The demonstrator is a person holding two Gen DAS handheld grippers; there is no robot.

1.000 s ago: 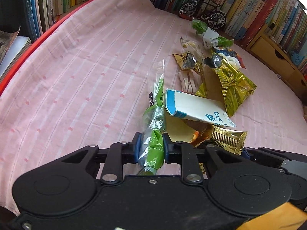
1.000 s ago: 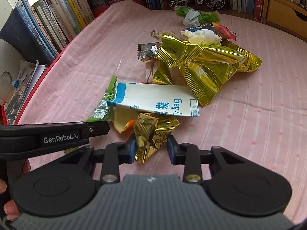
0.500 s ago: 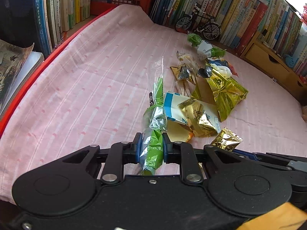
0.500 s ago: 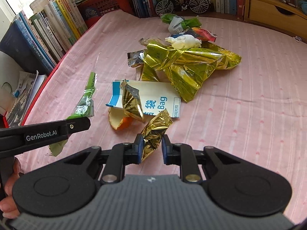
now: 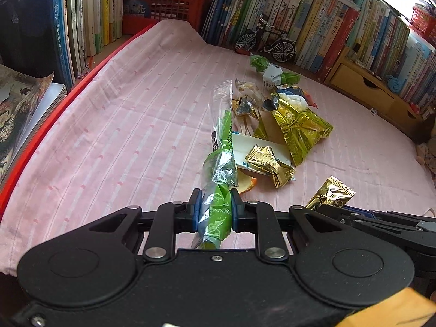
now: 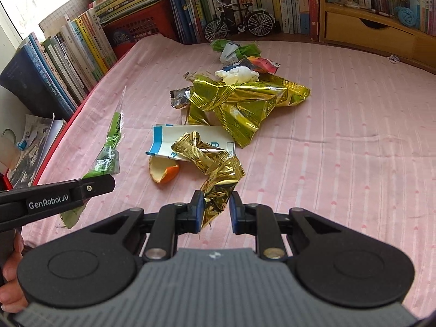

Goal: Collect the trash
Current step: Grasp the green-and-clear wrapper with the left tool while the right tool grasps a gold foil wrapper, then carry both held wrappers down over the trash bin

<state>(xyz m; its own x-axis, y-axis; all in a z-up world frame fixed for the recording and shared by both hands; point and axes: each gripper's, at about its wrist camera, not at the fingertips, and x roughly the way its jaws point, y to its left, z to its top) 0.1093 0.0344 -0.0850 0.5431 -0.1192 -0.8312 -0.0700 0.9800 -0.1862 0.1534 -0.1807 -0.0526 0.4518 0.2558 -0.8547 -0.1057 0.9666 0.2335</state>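
My left gripper (image 5: 215,207) is shut on a long green and clear plastic wrapper (image 5: 220,163) that hangs above the pink bedspread (image 5: 122,136). My right gripper (image 6: 216,204) is shut on a crumpled gold foil wrapper (image 6: 222,182), lifted off the cloth; the same gold foil wrapper (image 5: 331,194) shows at the lower right of the left wrist view. A second gold wrapper (image 5: 269,163) lies on a white and blue paper bag (image 6: 163,136). Beside the bag rests an orange peel (image 6: 163,171). Behind it are a large gold-green snack bag (image 6: 239,103), a white tissue (image 6: 237,75) and a green-white wrapper (image 6: 234,50).
Rows of books (image 5: 81,21) line the left and far edges of the bed. A model bicycle (image 6: 239,20) and a red basket (image 5: 166,8) stand at the back, a wooden drawer unit (image 6: 368,32) at the right. Magazines (image 5: 19,114) lie at the left. A hand (image 6: 11,280) holds the left gripper.
The right gripper closed on the gold wrapper and lifted it. Both grippers rose and drew back from the pile with their wrappers. The second gold wrapper now lies on the white bag.
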